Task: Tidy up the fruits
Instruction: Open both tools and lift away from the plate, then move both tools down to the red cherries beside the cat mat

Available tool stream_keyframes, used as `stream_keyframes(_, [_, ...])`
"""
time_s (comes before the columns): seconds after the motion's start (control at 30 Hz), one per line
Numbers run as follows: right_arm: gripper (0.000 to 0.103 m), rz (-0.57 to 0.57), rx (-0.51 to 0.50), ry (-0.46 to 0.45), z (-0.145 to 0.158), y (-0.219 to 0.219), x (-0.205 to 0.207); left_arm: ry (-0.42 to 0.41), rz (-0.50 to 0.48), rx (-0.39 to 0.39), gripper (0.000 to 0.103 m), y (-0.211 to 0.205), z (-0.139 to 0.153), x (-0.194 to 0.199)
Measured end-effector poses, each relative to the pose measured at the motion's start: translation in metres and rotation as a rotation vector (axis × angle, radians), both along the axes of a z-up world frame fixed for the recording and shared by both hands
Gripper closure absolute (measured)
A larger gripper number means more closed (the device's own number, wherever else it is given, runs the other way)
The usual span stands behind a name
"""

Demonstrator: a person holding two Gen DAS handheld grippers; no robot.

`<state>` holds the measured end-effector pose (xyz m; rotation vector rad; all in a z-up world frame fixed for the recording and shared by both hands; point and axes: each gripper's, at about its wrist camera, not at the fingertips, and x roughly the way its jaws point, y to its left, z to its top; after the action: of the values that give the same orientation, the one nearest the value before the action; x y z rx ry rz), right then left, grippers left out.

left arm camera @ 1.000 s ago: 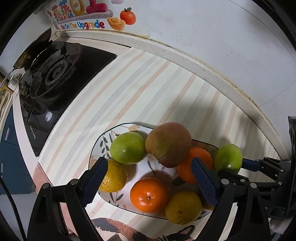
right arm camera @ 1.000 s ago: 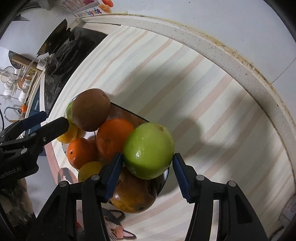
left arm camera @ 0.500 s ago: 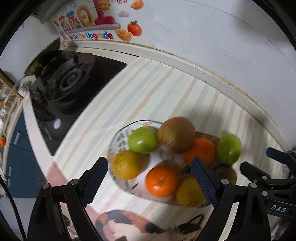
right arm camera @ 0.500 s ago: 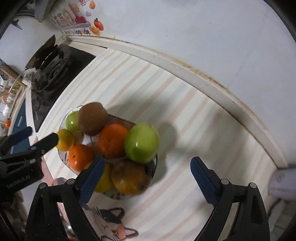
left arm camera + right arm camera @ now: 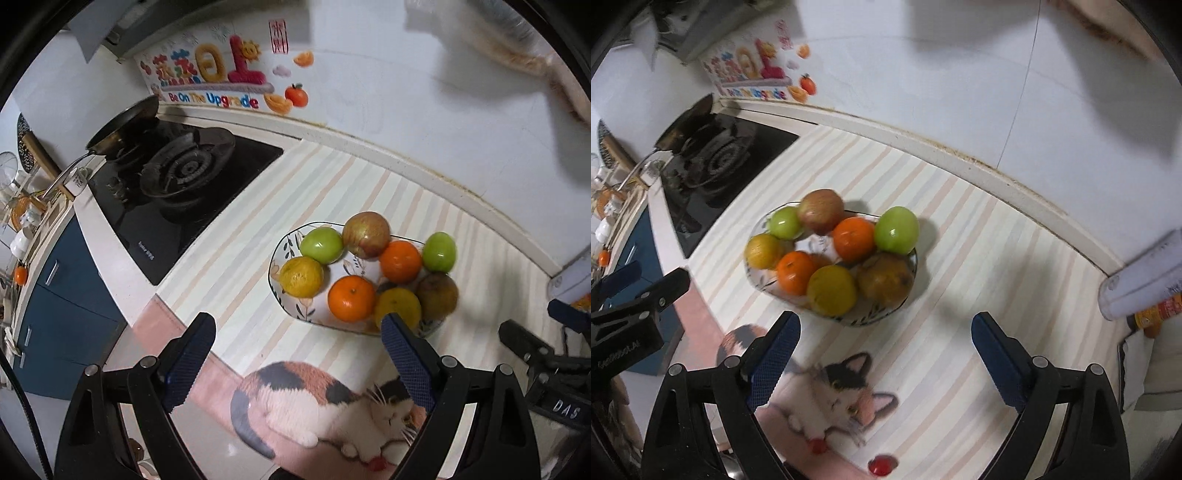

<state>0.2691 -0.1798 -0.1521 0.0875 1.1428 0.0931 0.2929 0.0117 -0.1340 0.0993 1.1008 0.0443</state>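
A patterned plate [image 5: 282,254] [image 5: 757,280] on the striped counter holds several fruits: two green apples [image 5: 320,245] [image 5: 897,229], a reddish apple [image 5: 365,235] [image 5: 820,211], two oranges [image 5: 351,297] [image 5: 854,238], yellow citrus [image 5: 301,277] [image 5: 832,290] and a brown pear [image 5: 438,295] [image 5: 885,280]. My left gripper [image 5: 299,362] is open and empty, held above and in front of the plate. My right gripper [image 5: 886,360] is open and empty, also back from the plate.
A black gas hob [image 5: 184,184] with a pan [image 5: 122,125] lies to the left. A cat-print mat [image 5: 332,398] covers the counter's front edge. A white roll and packets [image 5: 1145,280] lie at the right. The wall runs behind.
My right gripper let go of the green apple, which now rests on the plate's right side. Both grippers have pulled up and back from the plate.
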Motion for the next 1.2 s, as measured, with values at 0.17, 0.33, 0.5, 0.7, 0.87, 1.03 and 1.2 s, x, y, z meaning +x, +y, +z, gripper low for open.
stream_keyframes(0.17, [0.007, 0.025, -0.003, -0.063, 0.034, 0.009, -0.043, -0.044, -0.022, -0.019, 0.011, -0.003, 0.028, -0.034])
stream_keyframes(0.33, [0.007, 0.014, 0.004, -0.106, 0.06, 0.004, -0.072, -0.084, -0.044, -0.033, 0.011, -0.009, 0.052, -0.062])
stream_keyframes(0.5, [0.007, 0.0, 0.021, -0.145, 0.084, -0.003, -0.094, -0.121, -0.063, -0.056, 0.011, -0.014, 0.075, -0.084])
stream_keyframes(0.7, [0.007, -0.02, 0.04, -0.192, 0.111, -0.011, -0.117, -0.164, -0.083, -0.072, 0.011, -0.02, 0.098, -0.106])
stream_keyframes(0.87, [0.007, -0.036, 0.082, -0.151, 0.096, -0.018, -0.121, -0.173, -0.078, -0.076, 0.011, -0.02, 0.102, -0.113])
stream_keyframes(1.03, [0.007, -0.056, 0.144, 0.037, 0.018, -0.027, -0.115, -0.099, -0.067, -0.034, 0.011, -0.021, 0.069, -0.104])
stream_keyframes(1.2, [0.02, -0.074, 0.213, 0.247, -0.085, -0.026, -0.121, 0.083, -0.097, 0.028, 0.008, -0.029, -0.002, -0.091])
